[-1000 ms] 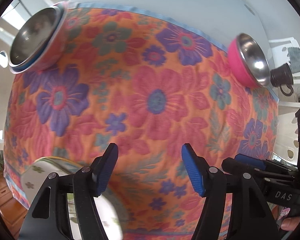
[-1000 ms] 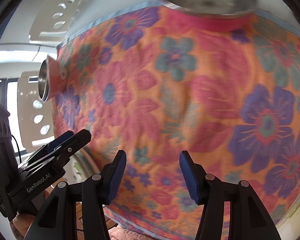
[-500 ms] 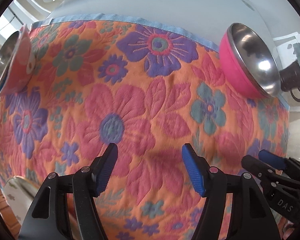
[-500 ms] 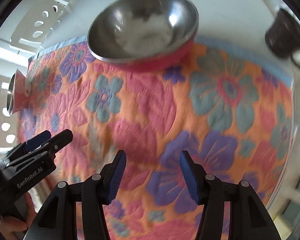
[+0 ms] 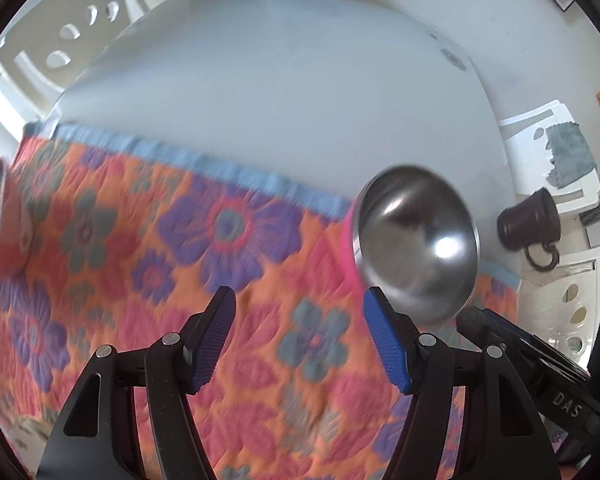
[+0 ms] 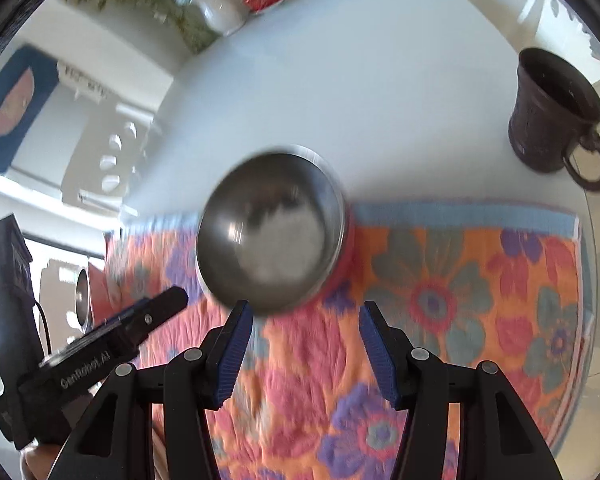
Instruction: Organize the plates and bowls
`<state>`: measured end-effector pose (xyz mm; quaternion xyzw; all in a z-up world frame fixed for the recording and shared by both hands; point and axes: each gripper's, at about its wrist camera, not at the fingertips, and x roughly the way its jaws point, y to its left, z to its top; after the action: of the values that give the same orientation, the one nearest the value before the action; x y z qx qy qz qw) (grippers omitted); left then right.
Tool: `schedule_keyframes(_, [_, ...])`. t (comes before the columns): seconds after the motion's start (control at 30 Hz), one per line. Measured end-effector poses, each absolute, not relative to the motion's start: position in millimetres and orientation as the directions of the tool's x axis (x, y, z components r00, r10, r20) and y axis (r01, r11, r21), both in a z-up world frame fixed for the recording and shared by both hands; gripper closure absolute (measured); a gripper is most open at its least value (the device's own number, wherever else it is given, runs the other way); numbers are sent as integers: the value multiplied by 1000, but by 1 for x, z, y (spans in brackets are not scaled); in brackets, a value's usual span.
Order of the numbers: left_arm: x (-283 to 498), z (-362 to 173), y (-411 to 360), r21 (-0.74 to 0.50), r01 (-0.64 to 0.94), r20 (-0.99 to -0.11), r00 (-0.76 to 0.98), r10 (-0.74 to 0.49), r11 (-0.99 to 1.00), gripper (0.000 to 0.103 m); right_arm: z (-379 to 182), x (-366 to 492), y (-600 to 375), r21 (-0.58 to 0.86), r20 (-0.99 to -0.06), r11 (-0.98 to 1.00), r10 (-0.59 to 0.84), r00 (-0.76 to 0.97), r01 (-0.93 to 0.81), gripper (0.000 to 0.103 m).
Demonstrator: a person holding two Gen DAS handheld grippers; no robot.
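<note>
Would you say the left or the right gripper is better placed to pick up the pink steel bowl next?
Right. The pink bowl sits just beyond the right gripper, nearly centred and open, while it lies off to the side of the left gripper.

The bowl (image 6: 272, 236) looks like shiny metal (pink outside), on a quilted cloth mat (image 6: 460, 300).

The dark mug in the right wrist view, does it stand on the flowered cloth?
No, the dark mug stands on the bare white table, beyond the flowered cloth.
</note>
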<state>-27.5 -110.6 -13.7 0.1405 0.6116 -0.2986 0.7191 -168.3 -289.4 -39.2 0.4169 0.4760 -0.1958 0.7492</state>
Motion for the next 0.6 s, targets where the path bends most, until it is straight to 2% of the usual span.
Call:
schedule_keyframes(0.13, [-22, -26, -133, -154, 616, -966, 70, -248, 773, 39, -59, -158, -303, 410, -896, 560, 97, 434, 720, 49])
schedule_keyframes(0.23, [-27, -36, -132, -155, 611, -972, 48, -231, 776, 43, -75, -152, -304, 409, -900, 553, 113, 421, 726, 49])
schedule_keyframes(0.37, [-29, -59, -134, -181, 591, -974, 5, -228, 786, 57, -89, -146, -298, 398, -908, 562, 132, 397, 725, 51])
schedule_keyframes(0.47, [-28, -70, -135, -231, 571, -966, -40, -254, 788, 66, -93, -141, -297, 404, -907, 565, 144, 396, 719, 59])
schedule_keyframes(0.53, [-28, -75, -133, -252, 571, -961, -49, -274, 781, 74, -94, -136, -293, 417, -902, 567, 163, 400, 710, 70])
schedule_keyframes(0.6, [-28, -76, -132, -298, 554, -948, -75, -309, 777, 89, -94, -135, -291, 420, -901, 572, 171, 399, 704, 71])
